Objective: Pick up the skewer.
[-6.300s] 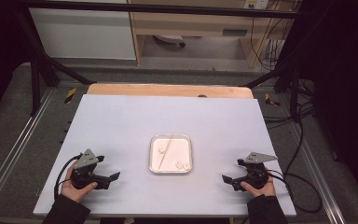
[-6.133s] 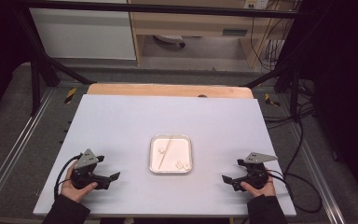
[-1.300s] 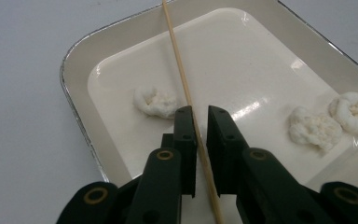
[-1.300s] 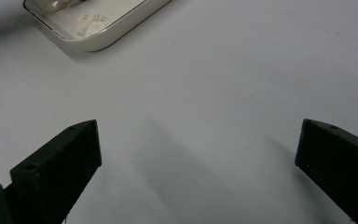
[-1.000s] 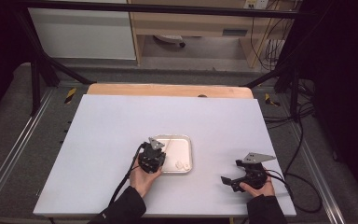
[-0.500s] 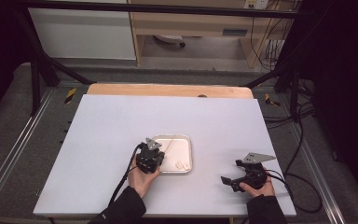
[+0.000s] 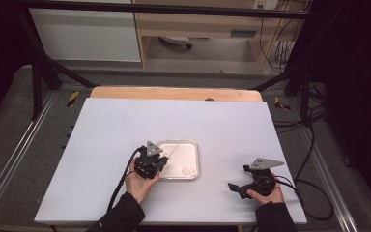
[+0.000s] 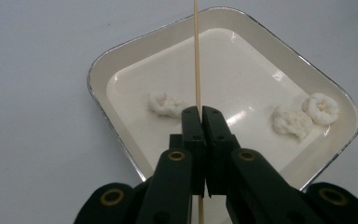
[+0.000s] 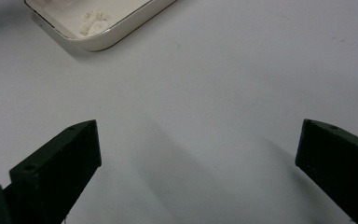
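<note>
A small cream tray (image 7: 193, 147) (image 8: 121, 70) (image 9: 98, 42) lies near the table's middle. It holds three white lumps (image 8: 167, 103) (image 8: 323, 108) (image 7: 189, 170) and a thin wooden skewer (image 8: 196, 51) (image 7: 174, 151). My left gripper (image 8: 201, 113) (image 7: 153, 158) hangs over the tray's left part, shut on the skewer, which runs up between the jaws and away from me. My right gripper (image 9: 198, 154) (image 7: 236, 186) rests open on the table to the right of the tray, with nothing between its jaws.
The pale table (image 7: 125, 125) has a wooden strip (image 7: 174, 93) along its far edge. Dark frame rails and cables (image 7: 314, 145) run along the right side. A cable trails from each gripper toward the near edge.
The left hand came from the table's left front to the tray and took hold of the skewer. Over the last second it drew slightly toward me. The right gripper stayed put.
</note>
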Available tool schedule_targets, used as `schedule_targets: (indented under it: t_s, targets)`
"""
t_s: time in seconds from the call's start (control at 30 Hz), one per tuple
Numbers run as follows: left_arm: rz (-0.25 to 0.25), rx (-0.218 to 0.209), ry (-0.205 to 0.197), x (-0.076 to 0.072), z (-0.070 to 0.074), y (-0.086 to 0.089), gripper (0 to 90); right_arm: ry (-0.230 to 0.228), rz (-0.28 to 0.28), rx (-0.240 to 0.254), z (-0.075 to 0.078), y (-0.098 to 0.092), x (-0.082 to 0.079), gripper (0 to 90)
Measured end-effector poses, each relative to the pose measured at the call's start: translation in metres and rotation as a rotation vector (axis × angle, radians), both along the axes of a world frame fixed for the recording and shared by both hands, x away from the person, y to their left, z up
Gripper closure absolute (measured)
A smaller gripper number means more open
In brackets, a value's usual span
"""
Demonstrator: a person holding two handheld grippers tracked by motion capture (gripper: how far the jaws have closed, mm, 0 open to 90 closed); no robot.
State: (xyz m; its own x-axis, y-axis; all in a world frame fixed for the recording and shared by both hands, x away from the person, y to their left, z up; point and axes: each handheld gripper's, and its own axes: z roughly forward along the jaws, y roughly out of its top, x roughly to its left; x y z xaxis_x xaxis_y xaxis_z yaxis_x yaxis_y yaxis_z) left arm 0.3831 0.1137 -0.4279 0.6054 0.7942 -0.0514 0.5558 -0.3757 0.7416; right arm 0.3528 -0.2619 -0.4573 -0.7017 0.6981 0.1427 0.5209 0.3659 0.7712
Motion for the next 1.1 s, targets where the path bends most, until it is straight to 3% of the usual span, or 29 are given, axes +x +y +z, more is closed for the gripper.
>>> schedule_targets:
  t_s: [0.4, 1.1]
  targets:
    - [-0.091, 0.007, -0.005, -0.002, 0.006, 0.007, 88.7, -0.052, 0.003, -0.073, 0.006, 0.015, 0.000, 0.7]
    - [-0.185, 0.027, -0.007, -0.006, 0.019, 0.011, 88.8, -0.193, 0.131, -0.248, 0.026, 0.060, -0.002, 2.3]
